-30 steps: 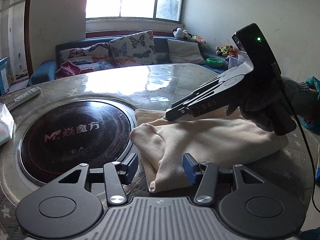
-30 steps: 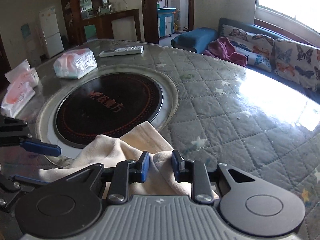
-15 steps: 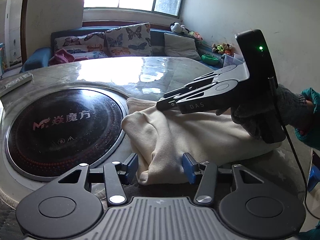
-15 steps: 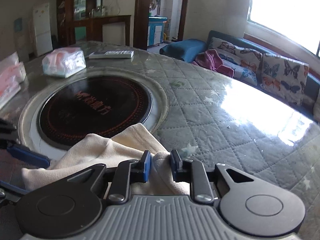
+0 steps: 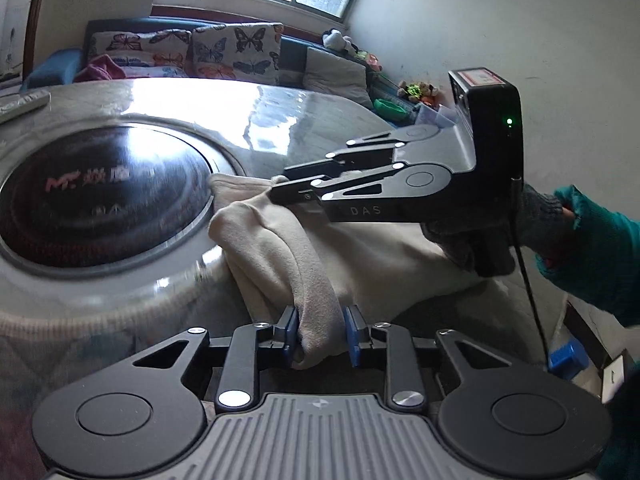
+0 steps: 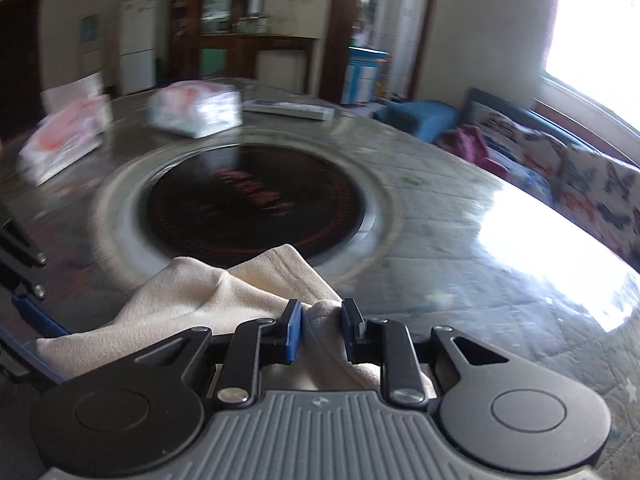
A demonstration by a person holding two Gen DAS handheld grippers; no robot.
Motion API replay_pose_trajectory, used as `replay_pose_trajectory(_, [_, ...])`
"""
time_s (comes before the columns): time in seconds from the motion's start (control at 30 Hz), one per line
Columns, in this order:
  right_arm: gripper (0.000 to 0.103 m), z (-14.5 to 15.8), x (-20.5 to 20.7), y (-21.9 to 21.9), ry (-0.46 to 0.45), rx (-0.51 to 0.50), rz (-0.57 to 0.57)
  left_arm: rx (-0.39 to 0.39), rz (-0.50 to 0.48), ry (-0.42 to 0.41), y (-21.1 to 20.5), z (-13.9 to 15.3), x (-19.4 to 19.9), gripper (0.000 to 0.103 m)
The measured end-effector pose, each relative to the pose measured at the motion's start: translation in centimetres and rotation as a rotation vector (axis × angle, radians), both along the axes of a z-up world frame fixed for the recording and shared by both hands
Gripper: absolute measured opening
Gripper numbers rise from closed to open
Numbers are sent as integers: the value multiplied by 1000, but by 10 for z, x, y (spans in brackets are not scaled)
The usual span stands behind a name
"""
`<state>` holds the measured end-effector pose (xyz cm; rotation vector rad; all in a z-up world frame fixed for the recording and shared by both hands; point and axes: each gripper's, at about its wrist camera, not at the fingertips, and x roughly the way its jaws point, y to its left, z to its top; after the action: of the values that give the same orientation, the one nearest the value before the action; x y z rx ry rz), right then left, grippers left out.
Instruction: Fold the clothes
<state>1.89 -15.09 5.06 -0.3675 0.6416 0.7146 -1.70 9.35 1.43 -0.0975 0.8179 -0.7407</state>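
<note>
- Daylight from a window fills a living room; a sofa (image 5: 188,46) with butterfly cushions runs along the wall at 12 o'clock in the left wrist view, and a white fridge (image 6: 138,42) stands far back at 11 o'clock in the right wrist view.
- Most of both views is taken by a round table (image 6: 460,248) under a glossy quilted cover, with a black circular cooktop (image 5: 100,196) sunk into its middle.
- Lying on the table at the cooktop's edge is a cream garment (image 5: 280,248), bunched into folds, its far corner overlapping the cooktop's metal ring at 12 o'clock from the right gripper.
- A right hand (image 5: 532,228) in a grey knitted glove with a teal sleeve holds the right gripper (image 6: 320,330); its blue-padded jaws are clamped on a fold of the garment's far edge.
- At 6 o'clock in its own view, the left gripper (image 5: 320,334) has a hanging fold of the garment between its blue pads; the jaws are closing and the left pad touches the cloth, with a small gap at the right pad.
- Two soft tissue packs (image 6: 196,108) and a remote control (image 6: 290,109) lie on the far side of the table, blurred.
</note>
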Motion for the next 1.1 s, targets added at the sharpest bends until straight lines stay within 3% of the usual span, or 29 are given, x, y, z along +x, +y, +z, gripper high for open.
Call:
replay_pose_trajectory(0.1, [27,5,-16,3,18,32,44,17,6,2,9,4,-17,28])
replay_pose_trajectory(0.23, [26,24,-34,-14,25,110,16,47,43,-34,20,14,-32,33])
replay_pose_trajectory(0.37, [25,31,-54,-41,25,78,-56,39,66,-95,20,30,-32,34])
replay_pose_trajectory(0.5, [20,22,-59,-68,53,62,-163,18,71,-124,-1,36,-15,33])
replay_pose_trajectory(0.67, [17,18,-48,-90,82,137,-255,-3,60,-112,-41,32,13,33])
replay_pose_trajectory(0.77, [17,17,-38,-93,82,150,-262,9,40,-93,-67,26,28,33])
replay_pose_trajectory(0.9, [15,6,-21,-93,91,92,-295,51,40,-84,-91,14,44,33])
replay_pose_trajectory(1.1, [17,16,-20,-108,88,176,-299,21,104,-69,-90,15,61,34])
